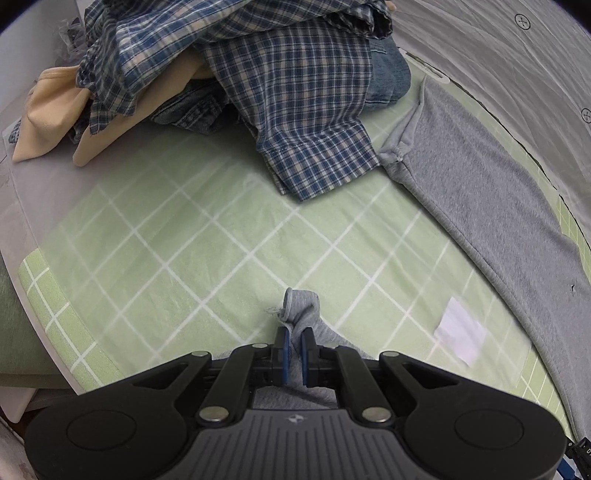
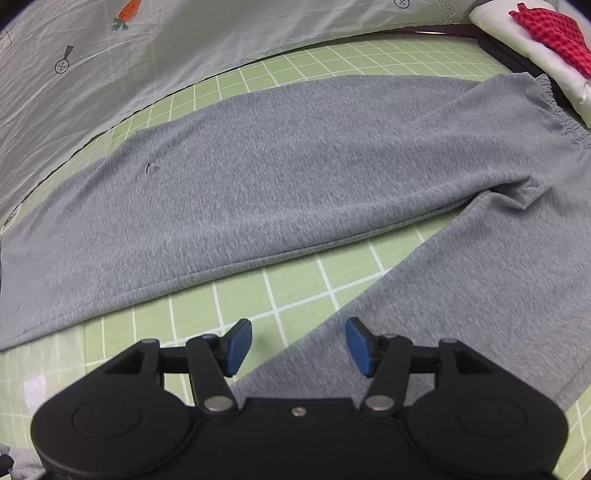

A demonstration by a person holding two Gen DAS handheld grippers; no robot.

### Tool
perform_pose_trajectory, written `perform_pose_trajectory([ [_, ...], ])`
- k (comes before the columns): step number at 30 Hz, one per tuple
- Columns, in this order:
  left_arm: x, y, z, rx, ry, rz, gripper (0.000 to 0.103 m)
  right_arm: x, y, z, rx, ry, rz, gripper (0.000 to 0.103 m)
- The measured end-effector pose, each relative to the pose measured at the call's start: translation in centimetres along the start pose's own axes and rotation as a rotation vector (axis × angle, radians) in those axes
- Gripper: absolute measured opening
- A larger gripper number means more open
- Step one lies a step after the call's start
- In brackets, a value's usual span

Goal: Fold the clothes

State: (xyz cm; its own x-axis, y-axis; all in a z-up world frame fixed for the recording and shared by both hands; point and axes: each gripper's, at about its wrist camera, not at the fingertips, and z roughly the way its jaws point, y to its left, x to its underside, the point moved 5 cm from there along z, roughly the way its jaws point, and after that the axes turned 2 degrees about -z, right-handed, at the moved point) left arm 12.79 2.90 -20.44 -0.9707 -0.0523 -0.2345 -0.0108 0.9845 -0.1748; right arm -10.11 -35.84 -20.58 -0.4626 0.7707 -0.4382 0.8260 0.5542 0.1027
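Grey sweatpants (image 2: 280, 177) spread flat on the green checked sheet (image 1: 192, 236), one leg along the sheet's far edge, the other slanting toward the near edge. Left gripper (image 1: 294, 349) pinched tight on the bunched cuff of the near leg, fabric poking up past the blue pads (image 1: 283, 345). Right gripper (image 2: 299, 345) spread wide, nothing pressed between its pads, hovering over the near leg's edge on the sheet. Heap of a blue plaid shirt (image 1: 295, 110), denim (image 1: 388, 74) and a cream cloth (image 1: 48, 118) at the sheet's far left corner. Red checked cloth (image 2: 550, 33) on white fabric beyond the sheet's waistband end.
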Motion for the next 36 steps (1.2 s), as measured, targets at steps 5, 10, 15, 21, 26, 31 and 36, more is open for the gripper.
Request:
perform_pose_trajectory([
  [5, 0.4, 1.3, 0.3, 0.001, 0.029, -0.038, 0.008, 0.2, 0.2, -0.3, 0.066, -0.005, -0.06, 0.03],
  [10, 0.4, 1.5, 0.4, 0.002, 0.039, -0.066, 0.008, -0.2, -1.1, -0.6, 0.035, -0.004, 0.012, 0.001],
  [15, -1.1, 0.2, -0.1, 0.035, 0.036, -0.077, 0.008, -2.1, -1.8, -2.2, 0.004, -0.069, 0.051, 0.0],
  [21, -7.2, -4.9, -1.5, 0.221, -0.105, -0.091, 0.014, -8.1, -2.8, -3.5, -0.005, -0.242, 0.071, 0.0],
  [26, -9.1, -8.5, -3.4, 0.223, -0.229, 0.05, 0.068, -12.1, -5.0, -3.8, 0.056, -0.342, 0.082, 0.005],
  [31, -5.4, -6.0, -1.4, 0.091, -0.147, 0.129, 0.068, -9.0, -5.2, -3.5, 0.076, -0.304, 0.0, 0.028],
  [36, -0.2, -0.3, 0.5, 0.0, 0.003, 0.049, 0.068, -3.7, -5.3, -2.2, 0.078, -0.195, -0.002, 0.034],
])
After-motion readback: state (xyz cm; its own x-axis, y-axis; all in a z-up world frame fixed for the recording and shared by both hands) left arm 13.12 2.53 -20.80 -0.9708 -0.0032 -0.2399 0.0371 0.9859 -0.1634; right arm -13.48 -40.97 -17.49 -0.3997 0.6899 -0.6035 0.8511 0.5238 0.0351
